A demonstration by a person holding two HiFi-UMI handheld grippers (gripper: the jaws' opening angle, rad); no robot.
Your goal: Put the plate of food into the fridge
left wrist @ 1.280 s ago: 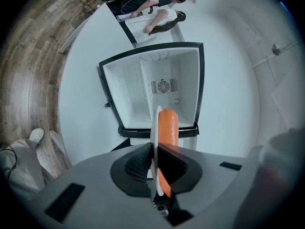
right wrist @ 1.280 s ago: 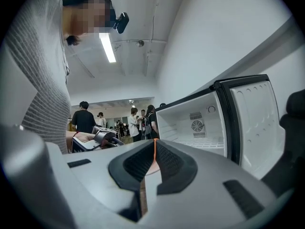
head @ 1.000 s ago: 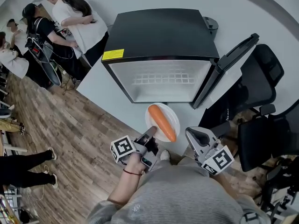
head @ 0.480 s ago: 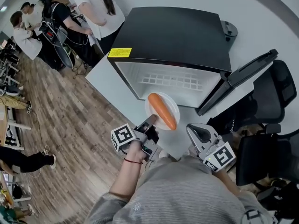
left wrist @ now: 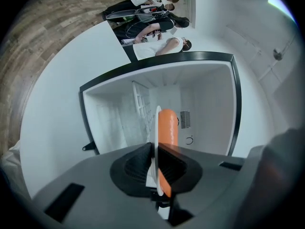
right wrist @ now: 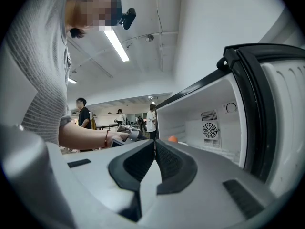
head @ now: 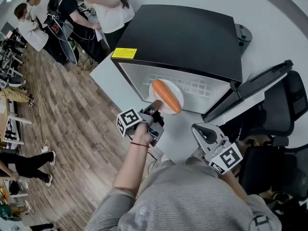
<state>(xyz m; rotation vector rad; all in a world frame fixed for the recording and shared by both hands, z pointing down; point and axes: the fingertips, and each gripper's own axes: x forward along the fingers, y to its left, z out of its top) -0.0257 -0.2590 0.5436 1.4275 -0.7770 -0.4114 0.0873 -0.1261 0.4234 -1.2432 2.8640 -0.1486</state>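
1. Head view: the left gripper (head: 155, 105) pinches the edge of the white plate (head: 174, 88), jaws tight on it.
2. A carrot (head: 166, 96) lies on the plate.
3. The plate is at the open front of the black fridge (head: 183, 37).
4. The right gripper (head: 201, 130) is closed and holds nothing, near the fridge door (head: 251, 90).

The plate (head: 173, 90) is partly hidden by the left hand-held gripper (head: 155, 105); the chair (head: 294, 96) is cut off.
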